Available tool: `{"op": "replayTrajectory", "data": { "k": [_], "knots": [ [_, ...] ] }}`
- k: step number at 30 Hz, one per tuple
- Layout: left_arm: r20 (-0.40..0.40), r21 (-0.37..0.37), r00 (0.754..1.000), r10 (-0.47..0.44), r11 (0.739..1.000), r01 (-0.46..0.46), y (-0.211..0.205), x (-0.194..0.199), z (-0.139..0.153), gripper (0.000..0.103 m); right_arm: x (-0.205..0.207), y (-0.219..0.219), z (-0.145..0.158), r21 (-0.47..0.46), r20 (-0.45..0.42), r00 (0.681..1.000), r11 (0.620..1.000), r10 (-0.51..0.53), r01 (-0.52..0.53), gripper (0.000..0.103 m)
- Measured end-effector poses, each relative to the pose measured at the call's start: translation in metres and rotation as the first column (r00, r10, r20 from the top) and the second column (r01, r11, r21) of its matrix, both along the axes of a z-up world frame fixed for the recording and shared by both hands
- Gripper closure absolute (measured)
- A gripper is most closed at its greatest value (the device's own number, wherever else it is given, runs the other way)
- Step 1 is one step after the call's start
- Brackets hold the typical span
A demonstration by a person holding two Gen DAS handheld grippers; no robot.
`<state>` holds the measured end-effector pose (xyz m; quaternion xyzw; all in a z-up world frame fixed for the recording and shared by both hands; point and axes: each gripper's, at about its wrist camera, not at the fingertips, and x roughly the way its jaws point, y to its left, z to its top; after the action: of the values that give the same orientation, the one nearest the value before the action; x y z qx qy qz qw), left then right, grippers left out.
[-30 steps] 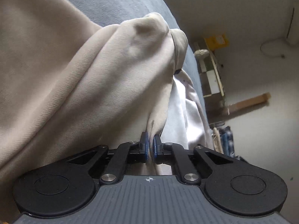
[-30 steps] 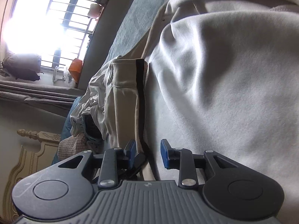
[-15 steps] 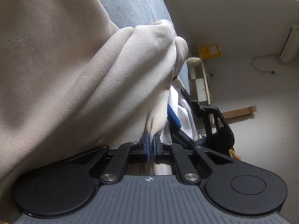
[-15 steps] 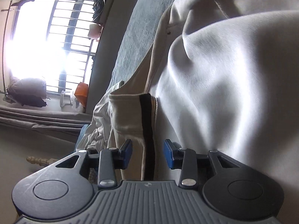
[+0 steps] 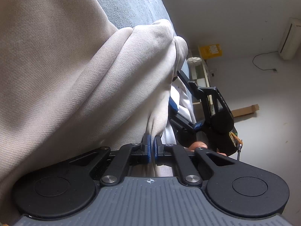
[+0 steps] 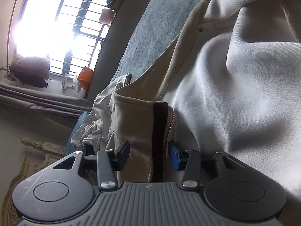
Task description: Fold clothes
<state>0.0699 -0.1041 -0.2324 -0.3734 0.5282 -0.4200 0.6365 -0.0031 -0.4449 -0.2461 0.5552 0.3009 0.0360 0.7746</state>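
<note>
A beige zip-up garment (image 5: 79,71) lies bunched on a blue-grey bed. My left gripper (image 5: 152,146) is shut on a pinched fold of this garment, which rises from its blue pads. In the right wrist view the same beige garment (image 6: 235,75) shows its zipper edge with a black strip (image 6: 159,131). My right gripper (image 6: 149,151) has its jaws opening, and the zipper edge lies between the pads without being pressed. The right gripper (image 5: 188,116) also shows in the left wrist view, just beyond the held fold, with a person's fingertips (image 5: 197,146) behind it.
The blue-grey bed cover (image 6: 150,37) runs toward a barred window (image 6: 62,18). A heap of pale clothes (image 6: 97,120) lies past the zipper edge, beside a carved headboard (image 6: 37,145). A yellow box (image 5: 210,50) and a wall air conditioner (image 5: 289,39) are across the room.
The right gripper's jaws have widened around the zipper edge and it has moved in, coming into the left wrist view. The left gripper keeps its grip on the fold.
</note>
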Motion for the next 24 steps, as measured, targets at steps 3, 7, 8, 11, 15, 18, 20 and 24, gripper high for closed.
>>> {"op": "replayTrajectory", "data": {
  "k": [3, 7, 8, 11, 15, 18, 20, 24],
  "knots": [
    [0.0, -0.002, 1.0, 0.002, 1.0, -0.002, 0.0, 0.0, -0.001, 0.098, -0.004, 0.002, 0.0, 0.026, 0.013, 1.0, 0.999, 0.019, -0.019, 0.055],
    [0.002, -0.003, 1.0, 0.002, 1.0, -0.002, 0.0, 0.0, -0.001, 0.098, -0.012, 0.003, -0.001, 0.063, 0.047, 0.999, 0.998, 0.027, -0.03, 0.055],
    [0.001, -0.004, 1.0, 0.002, 1.0, -0.002, 0.0, 0.0, -0.001, 0.098, -0.013, 0.001, -0.002, 0.083, 0.058, 0.998, 0.996, 0.02, -0.025, 0.055],
    [-0.001, -0.008, 1.0, 0.002, 1.0, -0.002, 0.0, 0.0, -0.001, 0.098, -0.016, -0.006, -0.008, 0.158, 0.092, 0.996, 0.987, -0.012, -0.003, 0.056],
    [-0.002, -0.006, 1.0, 0.003, 1.0, -0.003, 0.001, 0.001, -0.001, 0.098, -0.023, -0.015, -0.02, 0.273, 0.146, 0.987, 0.962, -0.068, 0.026, 0.059],
    [-0.002, -0.005, 1.0, 0.002, 1.0, -0.002, 0.002, 0.003, -0.001, 0.097, -0.024, -0.018, -0.026, 0.309, 0.177, 0.981, 0.951, -0.077, 0.019, 0.061],
    [-0.002, -0.005, 1.0, 0.001, 1.0, -0.001, 0.003, 0.005, -0.001, 0.097, -0.022, -0.019, -0.027, 0.315, 0.192, 0.979, 0.949, -0.065, 0.001, 0.061],
    [-0.005, -0.005, 1.0, 0.001, 1.0, -0.001, 0.002, 0.006, -0.001, 0.097, -0.017, -0.016, -0.026, 0.328, 0.228, 0.973, 0.943, -0.014, -0.063, 0.061]
  ]
}}
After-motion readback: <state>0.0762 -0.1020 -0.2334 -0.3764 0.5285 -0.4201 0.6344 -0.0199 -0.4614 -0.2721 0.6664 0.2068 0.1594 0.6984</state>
